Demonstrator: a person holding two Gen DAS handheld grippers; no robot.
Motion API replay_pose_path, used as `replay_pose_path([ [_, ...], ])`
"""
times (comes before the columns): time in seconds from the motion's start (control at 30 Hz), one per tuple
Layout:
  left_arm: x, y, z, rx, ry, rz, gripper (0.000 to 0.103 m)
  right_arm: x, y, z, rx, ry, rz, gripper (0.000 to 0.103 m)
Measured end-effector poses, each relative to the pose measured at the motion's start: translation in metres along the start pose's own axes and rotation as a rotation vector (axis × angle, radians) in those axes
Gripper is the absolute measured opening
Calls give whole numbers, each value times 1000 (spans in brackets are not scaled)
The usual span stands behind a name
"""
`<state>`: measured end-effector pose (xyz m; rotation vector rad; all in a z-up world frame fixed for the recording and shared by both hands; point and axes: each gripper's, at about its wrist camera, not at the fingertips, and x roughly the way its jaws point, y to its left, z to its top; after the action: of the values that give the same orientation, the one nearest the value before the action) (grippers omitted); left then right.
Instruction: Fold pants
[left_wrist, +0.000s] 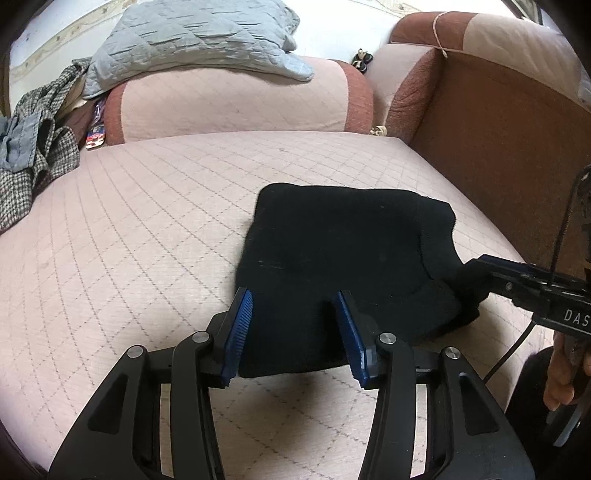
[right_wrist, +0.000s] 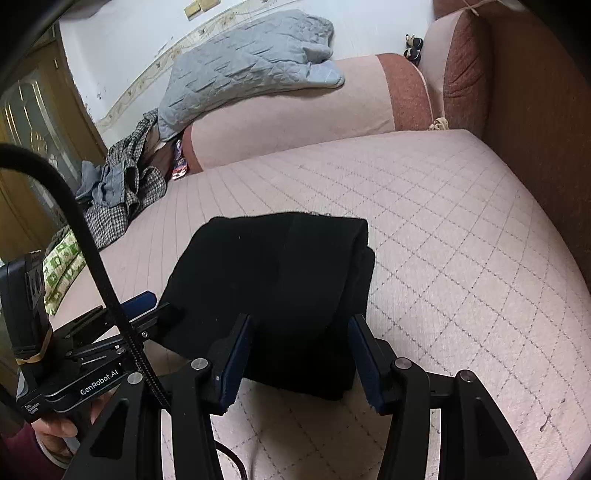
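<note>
Pants folded into a compact block on the sofa seat; both claws loose around its near edge.

I see the black pants (left_wrist: 343, 254) in the lower middle of each wrist view, stacked in layers on the pink quilted sofa seat (left_wrist: 147, 221). My left claw (left_wrist: 293, 325) stands spread with the near hem between its blue pads, not pinched. My right claw (right_wrist: 301, 354) straddles the near end of the pants likewise, pads clear of the cloth. I judge both are placed here to let go after a fold. Grey quilt (left_wrist: 192, 37) upper left, untouched.
</note>
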<state>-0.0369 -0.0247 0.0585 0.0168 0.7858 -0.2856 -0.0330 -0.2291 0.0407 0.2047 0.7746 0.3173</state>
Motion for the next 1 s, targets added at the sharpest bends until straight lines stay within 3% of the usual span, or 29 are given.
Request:
replay_pose_path([
  [0.4,-15,5,15,-42,-4,22,46,-2,-5,-4,-6,-94,74,55],
  [0.63,-18,-4,22,-44,1,21,47,1,-25,-6,49,-88,92,59],
  [0.7,-15,-5,23,-52,13,9,46,0,-25,-6,43,-91,88,65],
  [1.0,3,-6,24,-79,56,-25,46,6,-21,-6,14,-66,86,66],
])
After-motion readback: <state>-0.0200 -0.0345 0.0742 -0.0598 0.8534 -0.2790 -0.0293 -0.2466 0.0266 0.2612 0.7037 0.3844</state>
